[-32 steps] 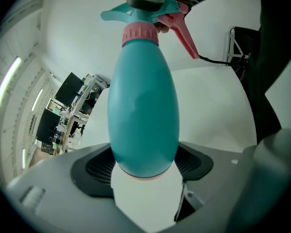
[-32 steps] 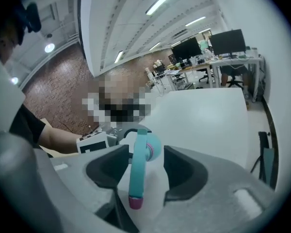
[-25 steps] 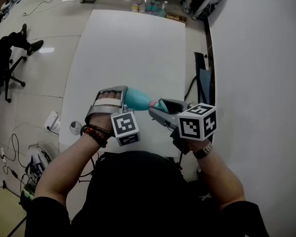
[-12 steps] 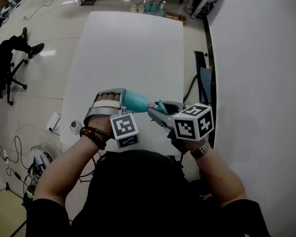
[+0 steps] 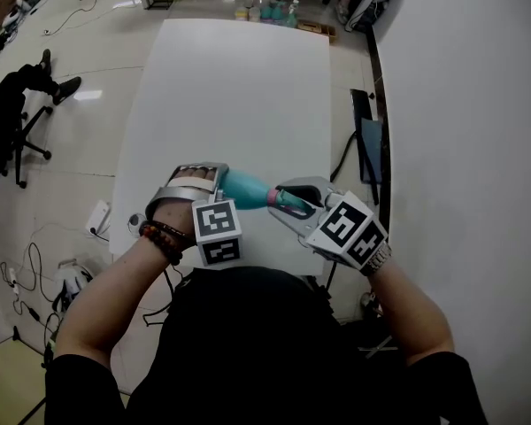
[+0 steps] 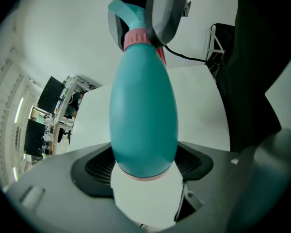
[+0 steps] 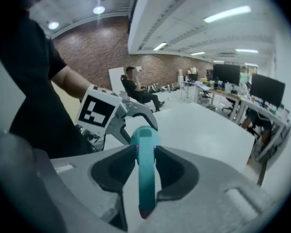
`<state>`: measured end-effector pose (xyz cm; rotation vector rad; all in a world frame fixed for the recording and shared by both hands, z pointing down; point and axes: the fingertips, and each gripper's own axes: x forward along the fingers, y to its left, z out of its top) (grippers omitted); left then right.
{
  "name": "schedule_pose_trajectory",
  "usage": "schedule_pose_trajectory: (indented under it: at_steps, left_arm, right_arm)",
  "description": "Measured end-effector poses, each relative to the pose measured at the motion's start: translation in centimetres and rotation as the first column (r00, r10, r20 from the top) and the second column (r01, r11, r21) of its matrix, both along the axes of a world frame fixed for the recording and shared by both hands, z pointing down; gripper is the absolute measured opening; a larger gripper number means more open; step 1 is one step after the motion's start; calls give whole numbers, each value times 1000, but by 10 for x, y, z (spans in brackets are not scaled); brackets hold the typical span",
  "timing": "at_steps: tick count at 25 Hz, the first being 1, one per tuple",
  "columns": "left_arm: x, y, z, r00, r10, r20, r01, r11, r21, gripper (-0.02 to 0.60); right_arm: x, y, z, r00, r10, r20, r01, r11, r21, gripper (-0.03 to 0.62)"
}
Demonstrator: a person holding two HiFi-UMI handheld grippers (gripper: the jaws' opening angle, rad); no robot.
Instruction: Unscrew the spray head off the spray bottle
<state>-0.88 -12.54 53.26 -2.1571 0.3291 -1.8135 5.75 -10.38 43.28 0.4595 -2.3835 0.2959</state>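
Two hand-held grippers: left [image 6: 144, 176] tight on spray bottle [image 5: 244, 184], right [image 7: 144, 154] just closed on spray head [image 7: 146, 181].

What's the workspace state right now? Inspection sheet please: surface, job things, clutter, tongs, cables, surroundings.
Surface: white table, bare ahead of the hands.
Job's things: teal spray bottle held in the air over the table's near edge, lying roughly level; spray head still on it.
Clutter: small bottles past the table's far end.
Tongs: left tongs shut on the bottle's base; right tongs have just been closing and are clamped on the spray head.
Cables: black cable beside the table's right edge; loose cables on the floor at left.
Surroundings: office chair at left; white wall at right.
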Motion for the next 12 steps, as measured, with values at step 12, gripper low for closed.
schedule_pose_trajectory:
  at_steps: [12]
  left_arm:
    - [9, 42, 1, 990, 109, -90, -127, 964, -232, 408]
  right_arm:
    - [-1, 40, -2, 809, -353, -471, 561, 703, 437, 120]
